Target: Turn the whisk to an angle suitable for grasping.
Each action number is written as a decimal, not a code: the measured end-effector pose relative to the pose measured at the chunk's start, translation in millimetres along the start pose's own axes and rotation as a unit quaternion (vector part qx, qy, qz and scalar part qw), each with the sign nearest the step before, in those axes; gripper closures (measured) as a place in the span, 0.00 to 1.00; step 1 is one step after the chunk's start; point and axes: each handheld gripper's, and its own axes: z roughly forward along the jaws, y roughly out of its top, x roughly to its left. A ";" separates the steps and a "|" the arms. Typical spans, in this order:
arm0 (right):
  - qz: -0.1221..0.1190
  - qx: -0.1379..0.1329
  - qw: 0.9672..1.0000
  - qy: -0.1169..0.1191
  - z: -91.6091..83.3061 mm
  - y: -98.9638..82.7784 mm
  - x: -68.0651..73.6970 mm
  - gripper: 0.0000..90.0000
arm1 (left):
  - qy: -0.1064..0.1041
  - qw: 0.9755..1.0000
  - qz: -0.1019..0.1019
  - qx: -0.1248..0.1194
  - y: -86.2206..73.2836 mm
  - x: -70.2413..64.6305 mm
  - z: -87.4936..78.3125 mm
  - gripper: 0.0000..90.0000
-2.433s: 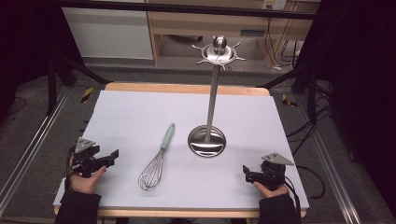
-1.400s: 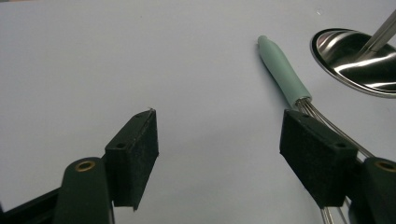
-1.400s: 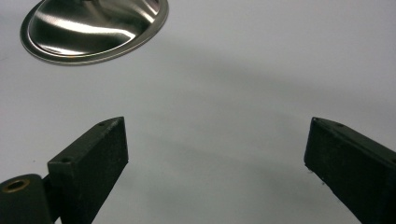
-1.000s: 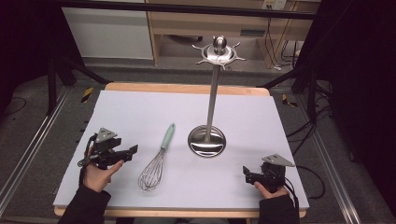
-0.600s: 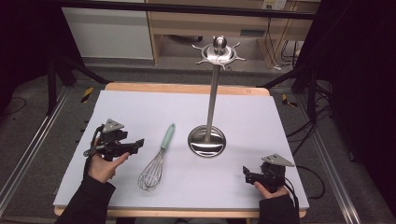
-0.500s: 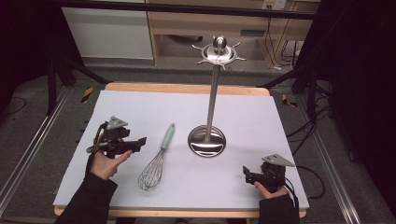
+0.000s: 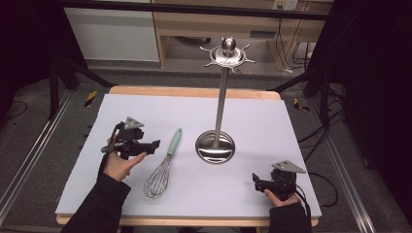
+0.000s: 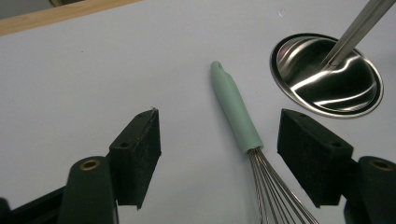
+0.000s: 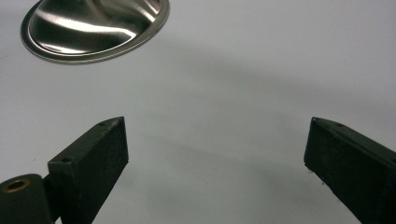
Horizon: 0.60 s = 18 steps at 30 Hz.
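Observation:
A whisk (image 7: 165,162) with a mint-green handle (image 8: 236,114) and steel wires lies flat on the white tabletop (image 7: 272,121). My left gripper (image 7: 154,144) hovers just left of the handle, open and pointing at it. Its jaws have just been closing a little, with nothing between the pads. In the left gripper view the handle lies ahead of the left gripper (image 8: 218,120). A steel utensil stand (image 7: 222,97) rises from a round base (image 7: 215,146) to a hooked crown (image 7: 227,54). My right gripper (image 7: 256,180) rests open near the front right, and the right gripper view shows bare tabletop between the jaws of the right gripper (image 9: 217,125).
The stand's base (image 8: 327,77) sits right of the whisk handle, and the base (image 9: 93,28) lies ahead and left of my right gripper. A wooden rim (image 7: 194,91) runs along the table's far side. Black frame legs and cables lie on the floor around the table.
My left gripper has moved right and away from the front edge, rising a little, and now sits close to the whisk handle. The right gripper has stayed put.

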 end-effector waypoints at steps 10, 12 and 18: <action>0.001 0.003 1.000 -0.003 1.8 -0.2 0.0 0.07 | -0.002 1.000 0.019 0.023 7.8 -8.5 15.8 0.33; 0.001 0.003 1.000 -0.003 1.6 -0.2 0.0 0.07 | -0.005 1.000 0.019 0.025 8.4 -9.5 17.6 0.34; 0.002 0.002 1.000 -0.002 0.7 0.3 -0.3 0.07 | -0.010 0.998 0.030 0.046 11.3 -15.5 30.2 0.36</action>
